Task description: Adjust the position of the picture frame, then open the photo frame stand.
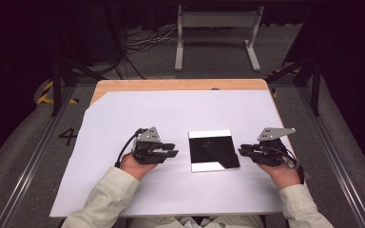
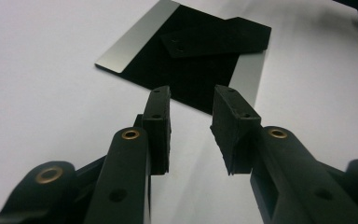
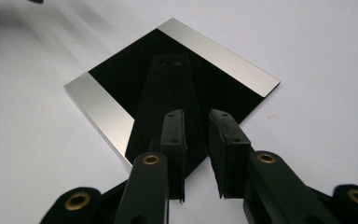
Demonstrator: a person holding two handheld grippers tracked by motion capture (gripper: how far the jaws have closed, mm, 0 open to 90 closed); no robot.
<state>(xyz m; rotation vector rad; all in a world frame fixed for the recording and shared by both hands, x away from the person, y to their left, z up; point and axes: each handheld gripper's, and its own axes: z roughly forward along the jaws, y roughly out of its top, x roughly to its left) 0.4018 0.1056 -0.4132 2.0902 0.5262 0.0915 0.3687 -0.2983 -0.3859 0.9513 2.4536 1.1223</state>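
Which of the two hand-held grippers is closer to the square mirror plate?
The right hand-held gripper: its tips almost reach the plate's right edge, while the left hand-held gripper stands clearly apart.

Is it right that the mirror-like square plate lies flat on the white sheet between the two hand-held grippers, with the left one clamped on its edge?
Not clamped. In the left gripper view the left hand-held gripper stands open, short of the plate, nothing between its jaws. The rest holds.

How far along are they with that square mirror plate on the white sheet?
Done: the mirror plate lies flat on the white sheet, midway between both grippers. In hand: nothing; the left gripper and the right gripper flank it with jaws apart and nothing between them. Left: any further handling, which can't be judged.
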